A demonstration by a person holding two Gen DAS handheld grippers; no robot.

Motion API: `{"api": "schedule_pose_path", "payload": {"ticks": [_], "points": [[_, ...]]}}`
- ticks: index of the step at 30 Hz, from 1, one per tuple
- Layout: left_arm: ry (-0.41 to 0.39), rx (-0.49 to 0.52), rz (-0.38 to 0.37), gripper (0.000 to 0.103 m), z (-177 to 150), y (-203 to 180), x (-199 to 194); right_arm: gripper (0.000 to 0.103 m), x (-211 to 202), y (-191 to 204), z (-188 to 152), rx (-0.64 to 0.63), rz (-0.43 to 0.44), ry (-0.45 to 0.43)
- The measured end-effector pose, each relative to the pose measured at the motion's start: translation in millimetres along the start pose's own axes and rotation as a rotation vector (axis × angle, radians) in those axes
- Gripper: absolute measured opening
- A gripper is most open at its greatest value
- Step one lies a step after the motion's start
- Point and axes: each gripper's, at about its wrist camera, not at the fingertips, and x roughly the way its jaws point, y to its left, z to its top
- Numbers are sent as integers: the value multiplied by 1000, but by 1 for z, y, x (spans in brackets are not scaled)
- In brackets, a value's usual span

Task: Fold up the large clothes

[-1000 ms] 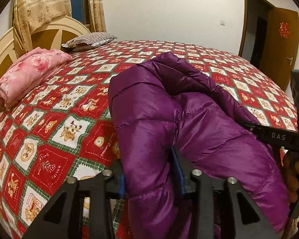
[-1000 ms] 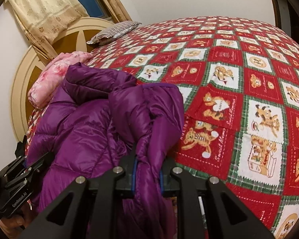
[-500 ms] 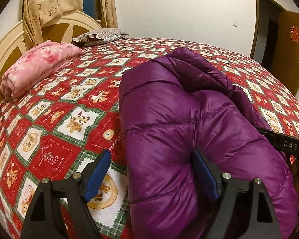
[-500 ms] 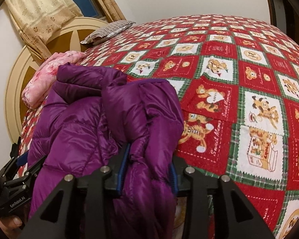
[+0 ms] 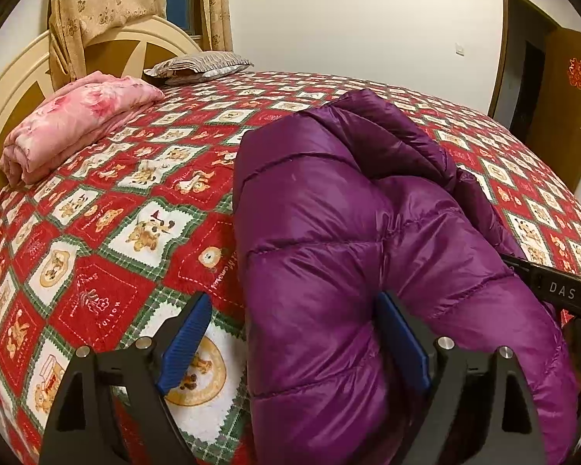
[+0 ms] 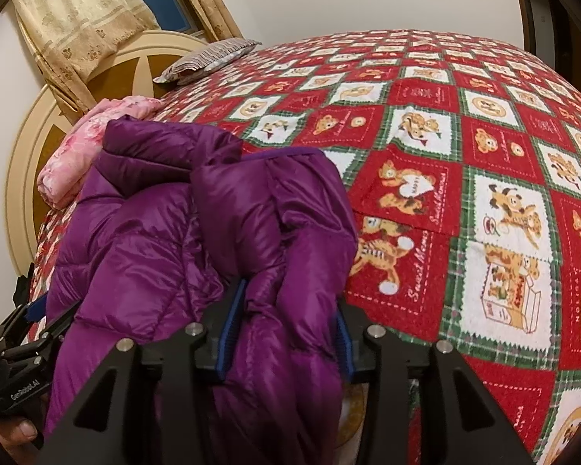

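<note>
A puffy purple down jacket [image 5: 329, 232] [image 6: 155, 240] lies bunched on the red patterned bedspread [image 5: 97, 271] [image 6: 484, 155]. My left gripper [image 5: 292, 345] is open wide and its jaws are still opening. The jacket's near edge lies between them against the right pad [image 5: 403, 345], while the left pad [image 5: 182, 343] stands clear over the bedspread. My right gripper [image 6: 286, 333] is opening too. A thick fold of the jacket still fills its gap and swells between the blue pads [image 6: 230, 333] without being pinched. Each gripper shows at the edge of the other's view.
A folded pink blanket [image 5: 77, 124] [image 6: 77, 155] and a striped pillow [image 5: 201, 66] [image 6: 209, 58] lie by the cream headboard [image 5: 4, 89]. Beige curtains [image 5: 97, 4] hang behind it. A brown door [image 5: 561, 97] stands at the right. Bedspread stretches right of the jacket.
Both grippers were shut on folds of the jacket and have spread their jaws. The left pad has come off the fabric, and the jacket has puffed out and settled on the bed.
</note>
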Motion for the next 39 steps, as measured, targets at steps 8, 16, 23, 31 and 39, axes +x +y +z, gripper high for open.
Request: {"api": "schedule_pose_path", "payload": {"ticks": [8,16,23,31,39], "points": [[-3,-6,4,89,0,3,2,48,3,1,0,-9,-23,2],[-141,-14,95,89,29,-4,-132,60,-100,36,7,-96,-145,-100],[-327,-7,69,90,28,-20,-242,83,-242,81,-21,-168,-140,-374],[-343,14,83,90,15,-24,-254,86,-263,92,-28,-175,-119,-423],[-338,14,83,90,9,-20,-255,86,-260,94,-36,-185,-105,-405]]}}
